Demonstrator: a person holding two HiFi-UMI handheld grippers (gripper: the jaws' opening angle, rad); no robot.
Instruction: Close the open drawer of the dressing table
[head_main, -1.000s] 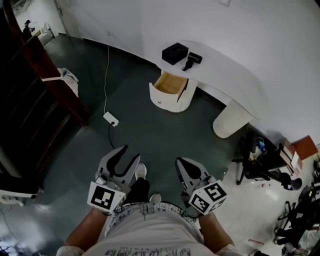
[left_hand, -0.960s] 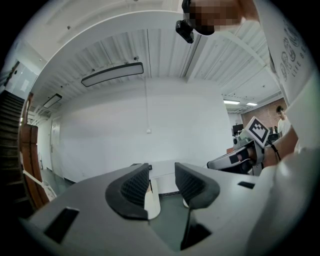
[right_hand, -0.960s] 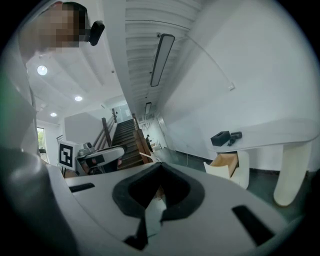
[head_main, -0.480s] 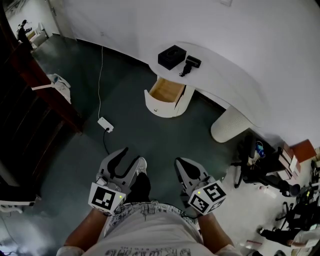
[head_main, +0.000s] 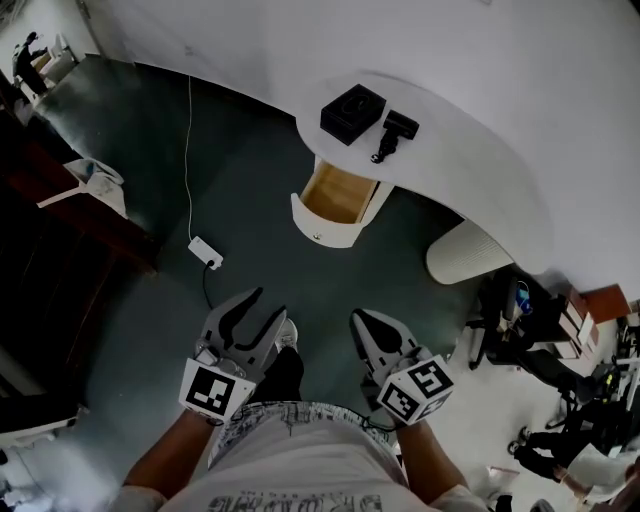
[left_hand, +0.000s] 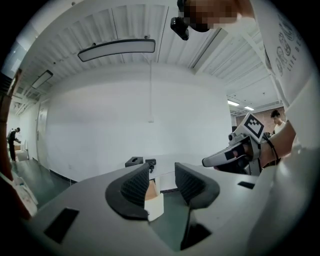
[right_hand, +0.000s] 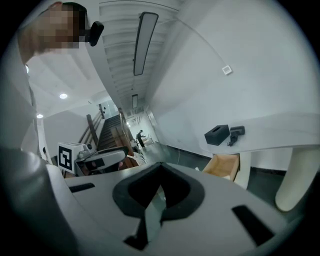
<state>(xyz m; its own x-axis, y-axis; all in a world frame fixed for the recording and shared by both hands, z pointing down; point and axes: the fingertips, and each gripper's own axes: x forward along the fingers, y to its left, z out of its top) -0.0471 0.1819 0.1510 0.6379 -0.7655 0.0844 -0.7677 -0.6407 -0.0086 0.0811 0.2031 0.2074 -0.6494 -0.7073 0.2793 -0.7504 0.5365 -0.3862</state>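
The white curved dressing table (head_main: 470, 170) stands ahead against the wall. Its drawer (head_main: 335, 205) is pulled out, showing a wooden inside. A black box (head_main: 352, 113) and a black hand-held device (head_main: 392, 133) lie on the top. My left gripper (head_main: 265, 305) is held near my waist, open and empty, far short of the drawer. In the left gripper view the drawer (left_hand: 154, 199) shows small between the open left gripper (left_hand: 161, 170). My right gripper (head_main: 358, 320) is beside it with tips together, empty. The right gripper (right_hand: 159, 167) has the drawer (right_hand: 223, 166) off to its right.
A white power strip (head_main: 205, 252) with its cable lies on the dark floor to the left of the path. The table's round white leg (head_main: 465, 250) stands right of the drawer. Tripods and clutter (head_main: 520, 320) crowd the right side. Dark wooden furniture (head_main: 60, 230) lines the left.
The table and drawer have come nearer and shifted slightly in the head view as the person walks toward them. Both grippers keep the same pose and jaw state.
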